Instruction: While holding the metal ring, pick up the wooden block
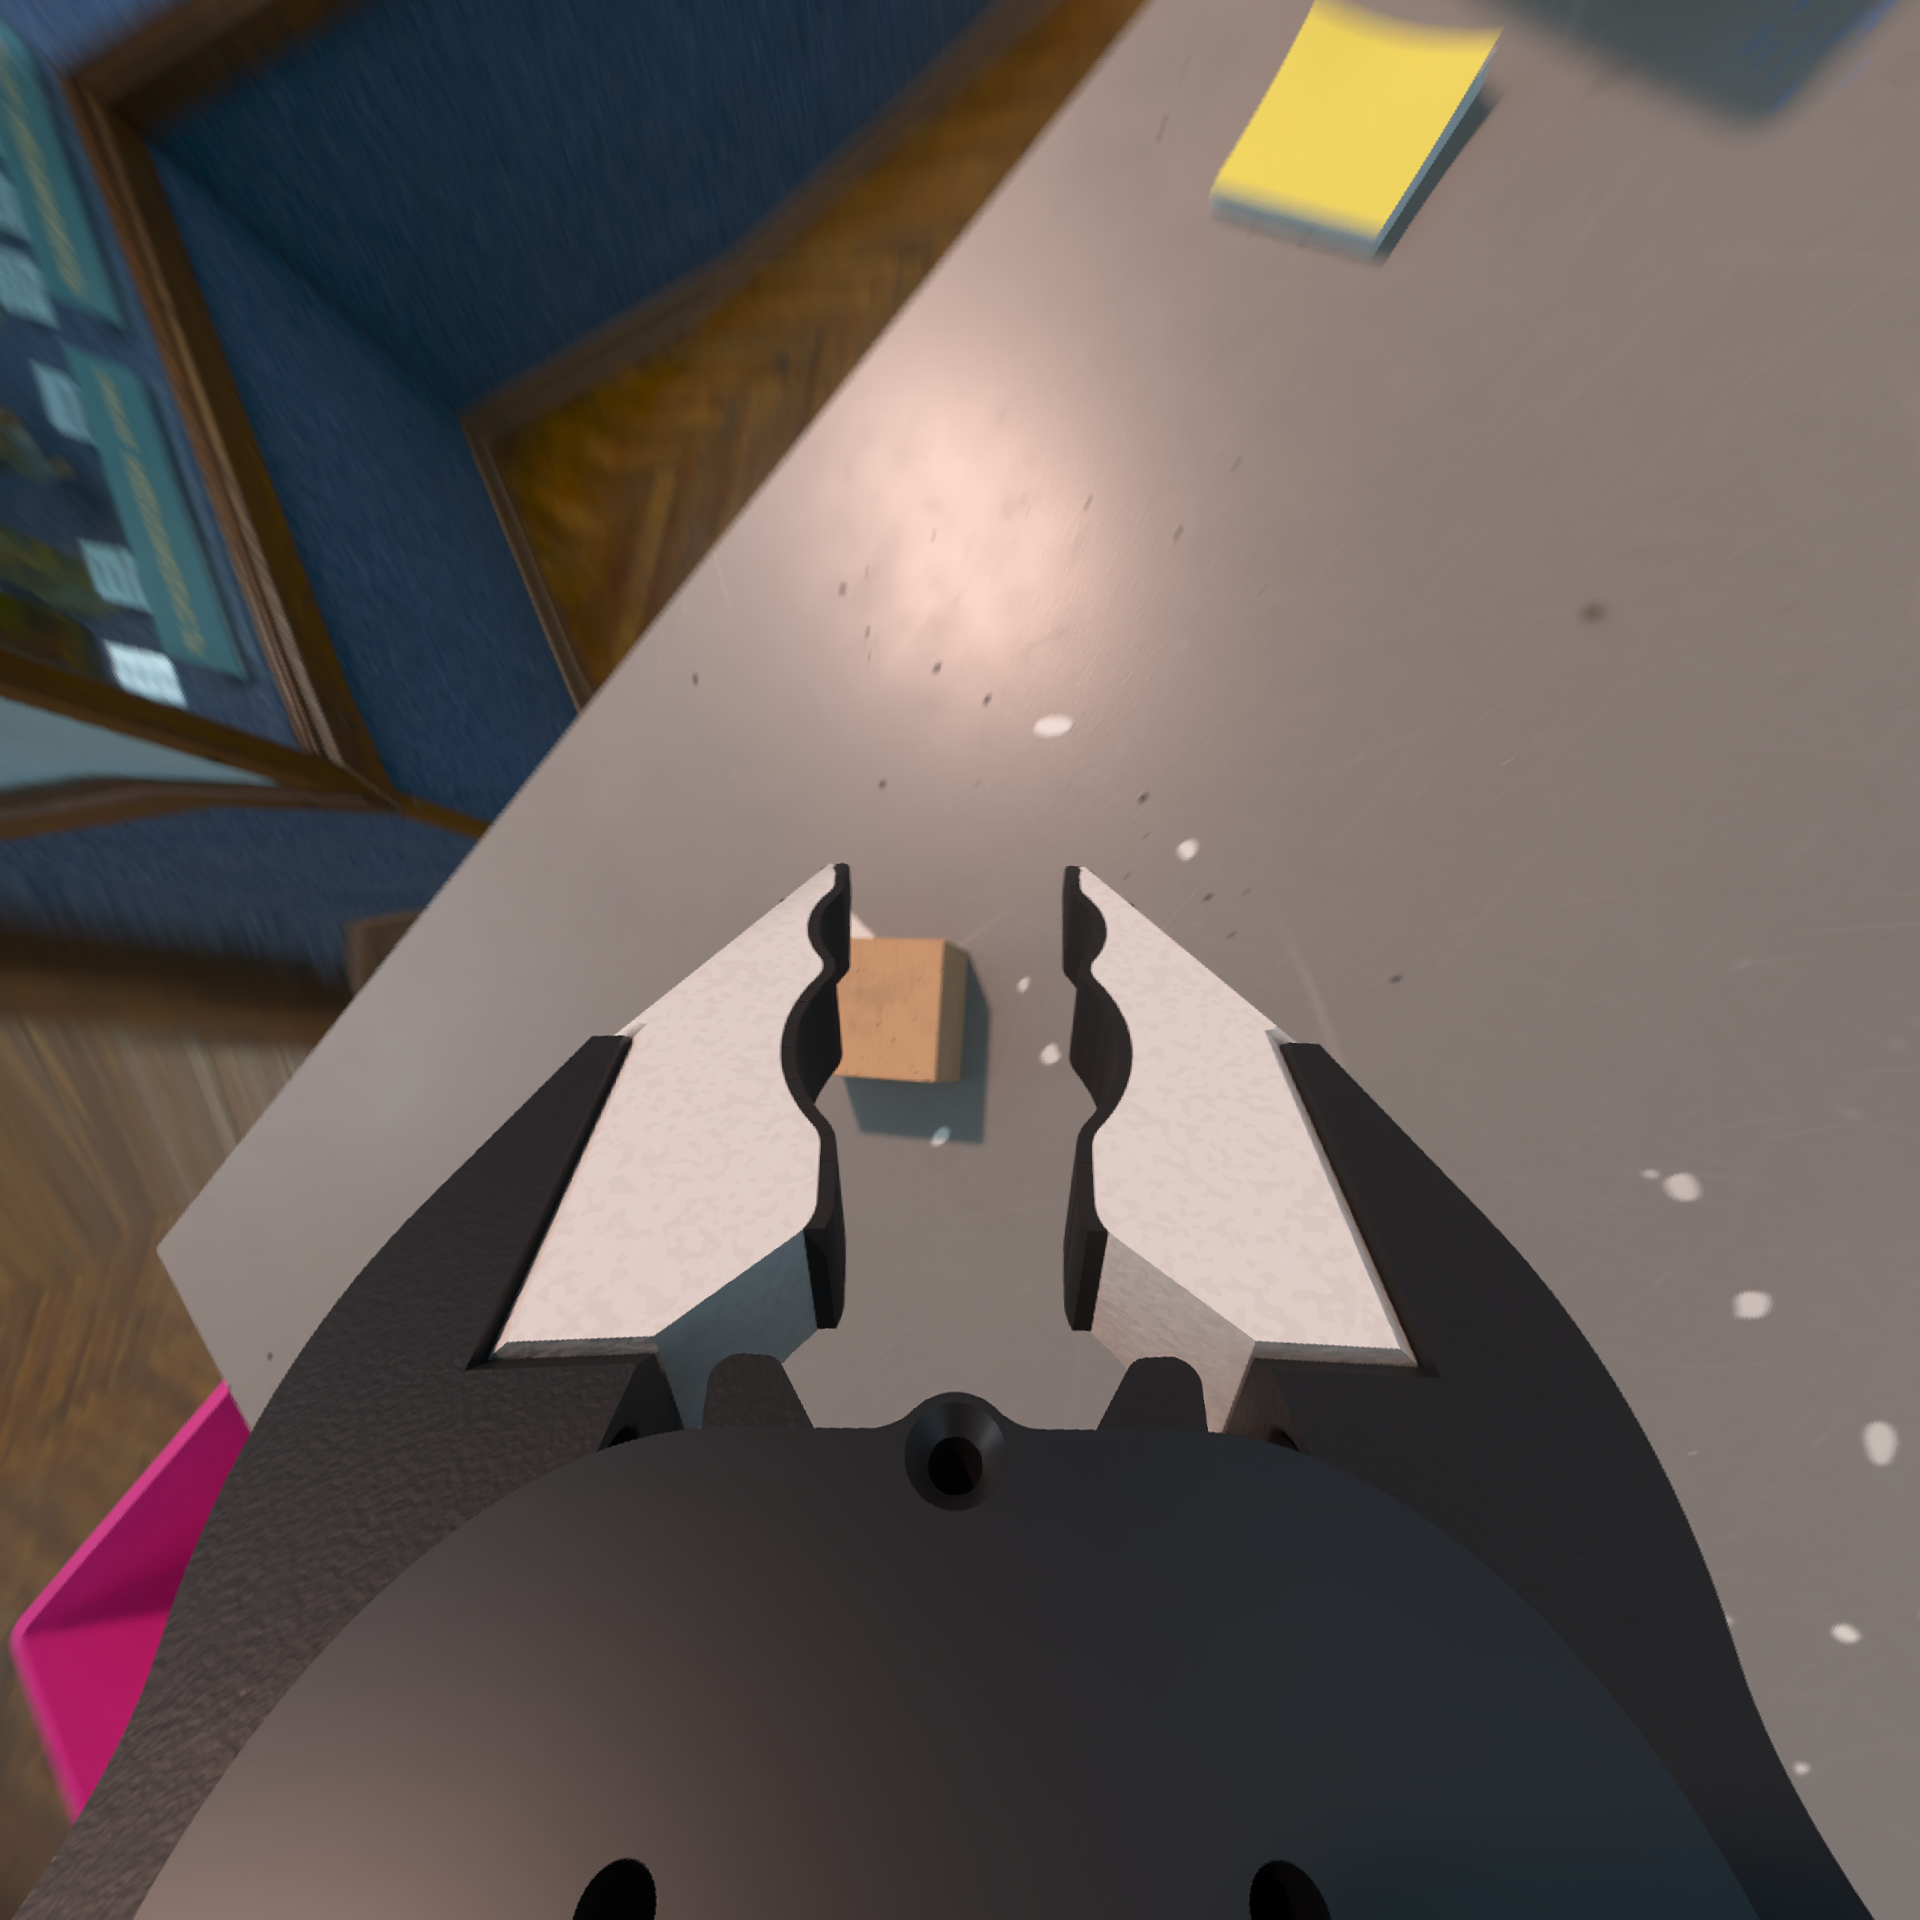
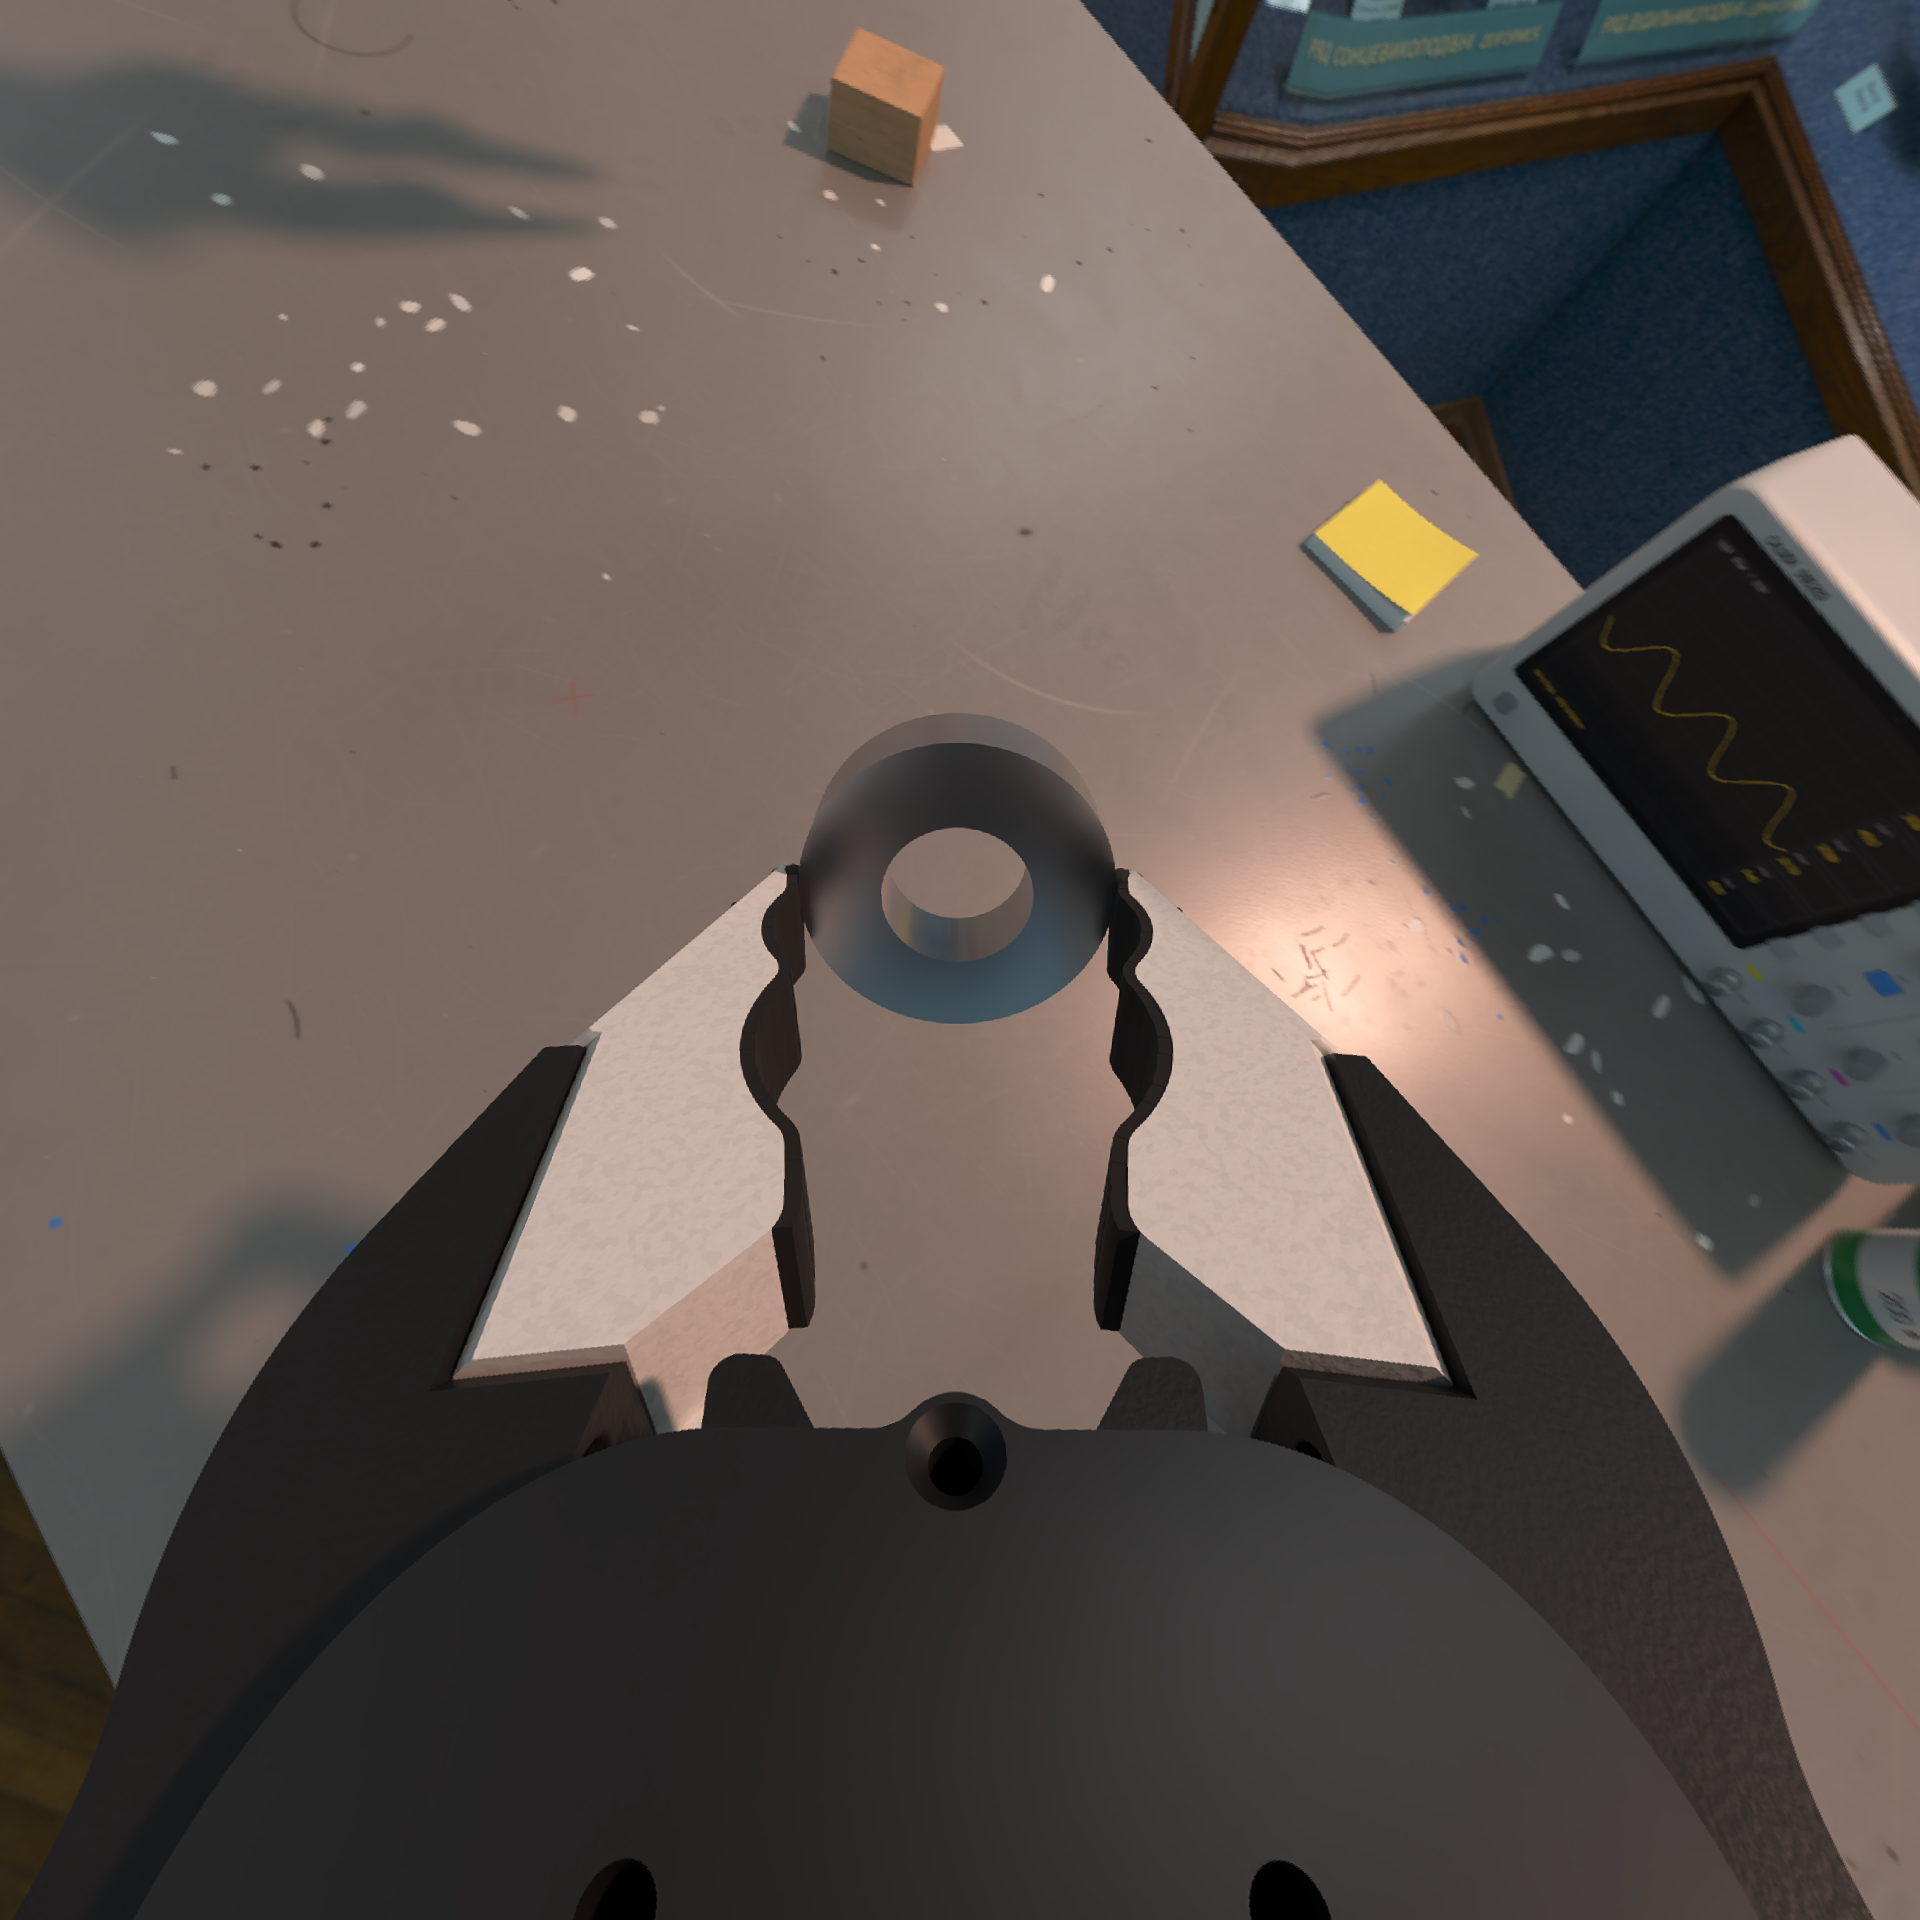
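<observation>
In the left wrist view my left gripper [image 1: 956, 883] is open above the grey table [image 1: 1351, 644]. The small wooden block [image 1: 899, 1006] sits on the table below it, close to the left finger, which hides its left edge. In the right wrist view my right gripper [image 2: 956, 883] is shut on the dark metal ring [image 2: 954, 871], held by its sides at the fingertips, above the table. The wooden block also shows far off in the right wrist view [image 2: 885, 104], near the table's far edge.
A yellow sticky-note pad [image 1: 1356, 125] lies farther along the table; it also shows in the right wrist view [image 2: 1387, 554]. An oscilloscope [image 2: 1725, 769] and a green-and-white can [image 2: 1875, 1299] stand at the right. A pink bin [image 1: 114, 1590] is beside the table's edge [image 1: 665, 707].
</observation>
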`<state>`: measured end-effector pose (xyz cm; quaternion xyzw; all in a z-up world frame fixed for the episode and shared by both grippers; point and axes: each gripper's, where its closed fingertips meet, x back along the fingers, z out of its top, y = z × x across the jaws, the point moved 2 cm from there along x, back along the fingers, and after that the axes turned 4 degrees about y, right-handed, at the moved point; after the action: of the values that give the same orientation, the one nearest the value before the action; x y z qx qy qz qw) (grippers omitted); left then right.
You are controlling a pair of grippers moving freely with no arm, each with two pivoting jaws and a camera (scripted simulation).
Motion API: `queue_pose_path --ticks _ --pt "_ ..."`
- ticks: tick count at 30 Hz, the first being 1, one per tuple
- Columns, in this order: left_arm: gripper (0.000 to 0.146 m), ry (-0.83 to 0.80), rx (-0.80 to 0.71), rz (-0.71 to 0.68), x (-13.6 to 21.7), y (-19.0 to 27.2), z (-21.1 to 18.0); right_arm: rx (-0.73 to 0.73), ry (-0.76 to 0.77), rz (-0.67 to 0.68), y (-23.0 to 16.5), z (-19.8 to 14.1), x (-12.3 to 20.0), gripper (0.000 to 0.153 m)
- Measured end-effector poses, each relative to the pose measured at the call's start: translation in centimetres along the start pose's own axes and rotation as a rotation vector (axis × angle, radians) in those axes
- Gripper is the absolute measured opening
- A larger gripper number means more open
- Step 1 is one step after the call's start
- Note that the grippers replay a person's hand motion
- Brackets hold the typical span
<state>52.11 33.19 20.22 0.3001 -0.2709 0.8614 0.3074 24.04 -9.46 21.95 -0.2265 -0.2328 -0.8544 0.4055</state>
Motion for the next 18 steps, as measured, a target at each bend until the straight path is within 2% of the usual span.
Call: queue_pose_path --ticks 3,6,9,12,15,18 --pt "0.053 -0.164 -0.056 -0.034 -3.8 -1.7 -1.4 -0.010 0.016 0.046 -1.6 -0.2 -1.2 0.059" --pt "0.057 -0.407 -0.247 -0.006 -7.1 -3.7 -3.9 -0.026 0.010 0.066 -2.5 -0.8 -2.2 0.059" --pt "0.057 -0.580 -0.406 -0.067 -8.8 -4.7 -6.1 -0.051 0.002 0.083 -2.9 -1.6 -3.0 0.059" --pt "0.058 -0.713 -0.462 -0.172 -9.6 -5.0 -8.2 -0.064 -0.013 0.104 -3.2 -2.5 -3.6 0.059" --pt "0.058 -0.826 -0.370 -0.270 -10.1 -4.5 -10.0 -0.078 -0.010 0.110 -3.0 -2.9 -4.0 0.059" --pt "0.071 -0.850 -0.182 -0.340 -10.9 -3.8 -10.8 -0.082 -0.002 0.121 -3.0 -3.0 -4.5 0.059"
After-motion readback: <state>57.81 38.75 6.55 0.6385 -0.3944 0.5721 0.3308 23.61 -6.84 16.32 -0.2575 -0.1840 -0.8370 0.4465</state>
